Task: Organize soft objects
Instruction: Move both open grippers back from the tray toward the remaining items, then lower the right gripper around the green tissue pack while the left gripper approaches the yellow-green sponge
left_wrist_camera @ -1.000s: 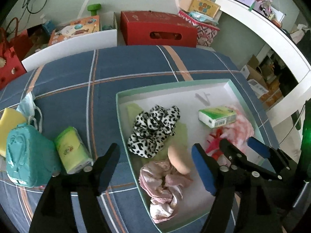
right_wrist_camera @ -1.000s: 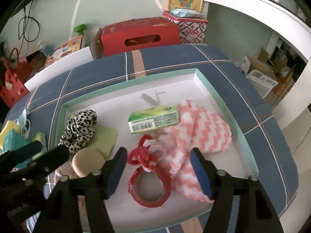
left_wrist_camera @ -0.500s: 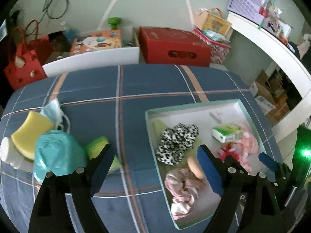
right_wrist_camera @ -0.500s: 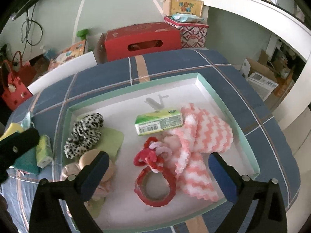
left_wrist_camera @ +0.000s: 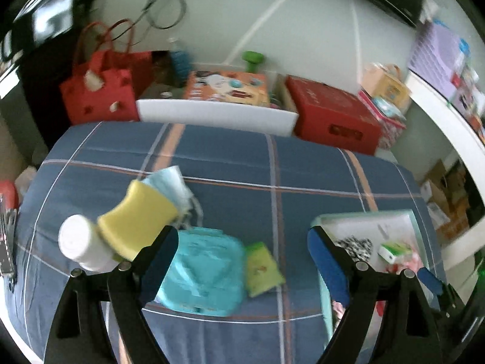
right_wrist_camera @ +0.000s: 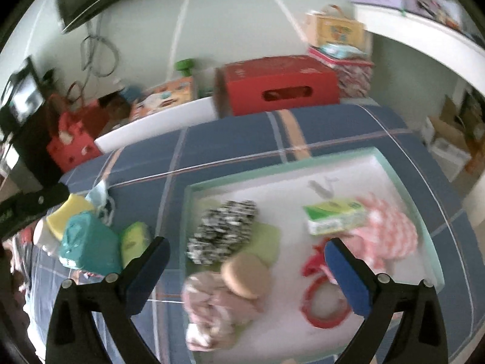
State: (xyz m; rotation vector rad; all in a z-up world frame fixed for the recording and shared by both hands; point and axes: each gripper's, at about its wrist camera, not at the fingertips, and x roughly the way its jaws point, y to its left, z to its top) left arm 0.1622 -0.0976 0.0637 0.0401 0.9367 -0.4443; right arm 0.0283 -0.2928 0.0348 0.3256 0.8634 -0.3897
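Observation:
My left gripper is open and empty above a teal pouch and a green tissue pack on the blue plaid cloth. A yellow sponge, a white bottle and a light blue face mask lie to their left. My right gripper is open and empty above the mint-rimmed tray, which holds a leopard scrunchie, a tan puff, a pink cloth, a green tissue pack, a pink-white towel and a red tape ring.
Behind the table stand a red box, a white bin with an orange box, and a red bag. A white shelf runs along the right. The table edge drops off at the right.
Both grippers have pulled back and swung left, away from the tray. The left view now centres on the pouch and sponge group. The right gripper's jaws have opened wider.

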